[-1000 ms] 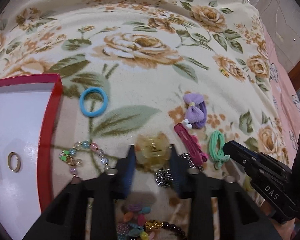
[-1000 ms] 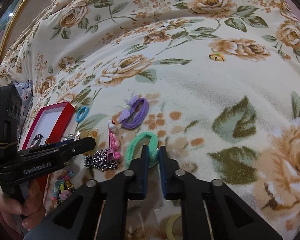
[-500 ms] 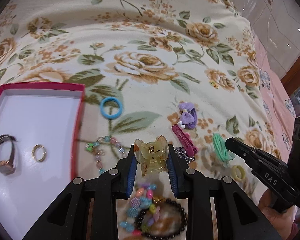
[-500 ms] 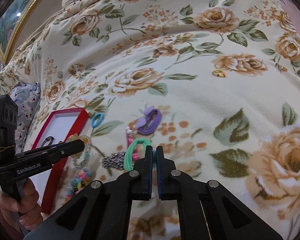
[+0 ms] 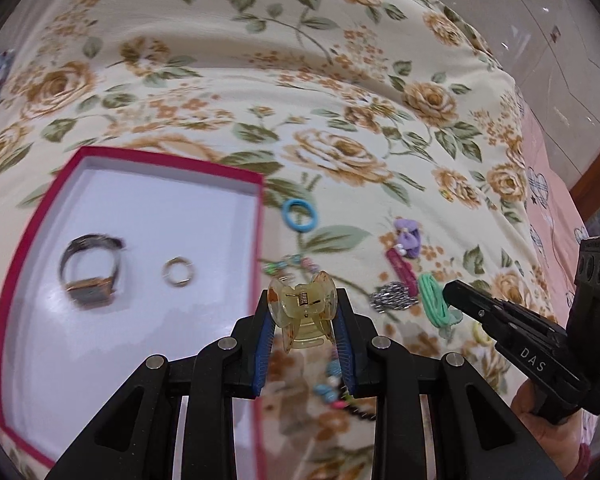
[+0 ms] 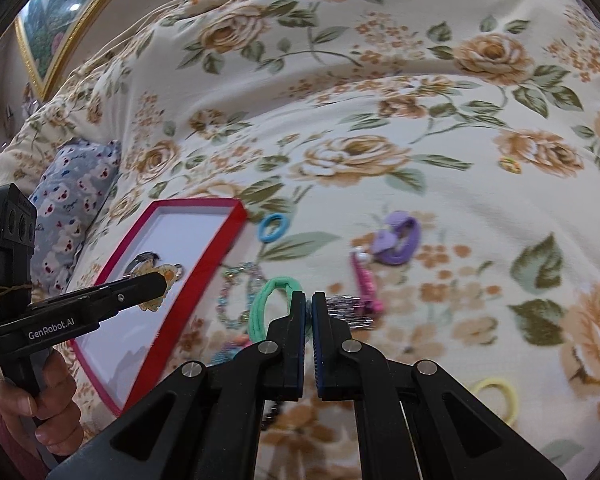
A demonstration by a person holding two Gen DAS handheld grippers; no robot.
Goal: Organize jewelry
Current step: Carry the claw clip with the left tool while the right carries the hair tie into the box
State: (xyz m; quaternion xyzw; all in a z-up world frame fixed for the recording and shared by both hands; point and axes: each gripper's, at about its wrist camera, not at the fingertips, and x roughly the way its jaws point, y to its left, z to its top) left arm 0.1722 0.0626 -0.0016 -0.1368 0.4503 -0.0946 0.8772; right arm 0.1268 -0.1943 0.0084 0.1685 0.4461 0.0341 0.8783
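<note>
A floral bedspread (image 5: 340, 80) is filling both views. The left gripper (image 5: 303, 322) fingers are clamping an amber claw clip (image 5: 302, 308) beside the red box (image 5: 260, 264); the right gripper (image 6: 307, 312) fingers are pinching shut on a green hair tie (image 6: 260, 304), centre frame.

— How many hair ties?
— Five: blue (image 5: 299, 214), green (image 5: 433, 295), purple (image 6: 398, 237), yellow (image 6: 497, 396), and a small one far off (image 6: 510, 165).
— Clips?
— Two: a claw clip (image 5: 303, 307), a pink clip (image 5: 401, 270).
— In the box (image 5: 140, 157)?
— One watch (image 5: 91, 266), one ring (image 5: 177, 271).
— Chains?
— One (image 5: 392, 296).
</note>
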